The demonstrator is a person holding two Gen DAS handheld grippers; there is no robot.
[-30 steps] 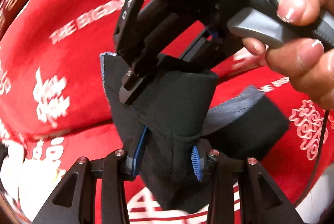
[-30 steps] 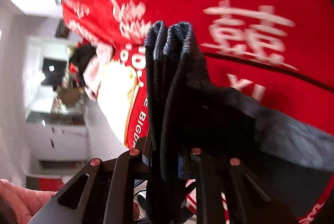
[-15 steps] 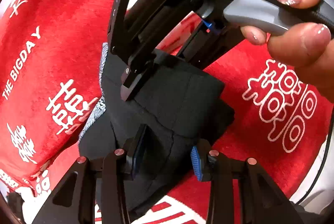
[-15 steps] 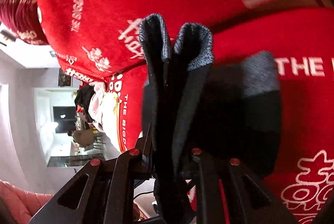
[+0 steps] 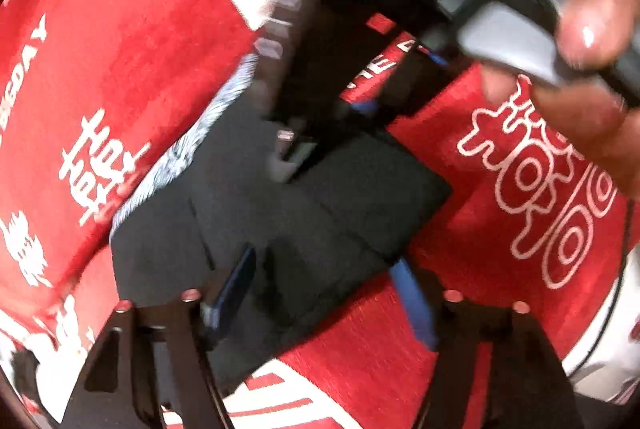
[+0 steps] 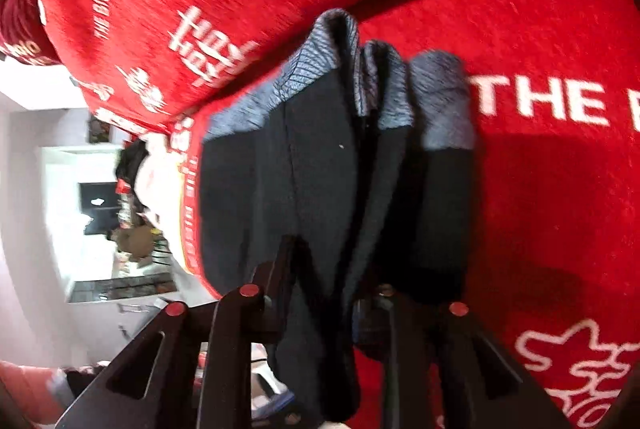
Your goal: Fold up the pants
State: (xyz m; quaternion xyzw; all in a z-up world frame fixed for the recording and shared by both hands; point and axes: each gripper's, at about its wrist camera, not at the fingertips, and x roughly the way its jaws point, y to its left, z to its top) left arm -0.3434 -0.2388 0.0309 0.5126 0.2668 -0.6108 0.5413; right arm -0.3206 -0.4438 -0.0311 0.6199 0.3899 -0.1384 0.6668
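The black pants (image 5: pixel 288 221) with a grey ribbed waistband lie folded in a small bundle on the red printed cloth (image 5: pixel 120 41). My left gripper (image 5: pixel 324 293) is open, its blue-padded fingers (image 5: pixel 412 305) spread around the bundle's near edge. The right gripper shows above the bundle in the left wrist view (image 5: pixel 296 145), held by a hand. In the right wrist view the pants (image 6: pixel 340 169) hang folded between my right gripper (image 6: pixel 332 289), which is shut on them, waistband (image 6: pixel 340 69) pointing away.
The red cloth (image 6: pixel 540 189) with white lettering covers the whole surface. A white edge of the cloth (image 5: pixel 600 369) lies at the right. A bright room with furniture (image 6: pixel 100 209) shows beyond the surface's left edge in the right wrist view.
My left gripper has opened and let go of the pants. The bundle has come down flat onto the red cloth. The right gripper still holds the folded fabric.
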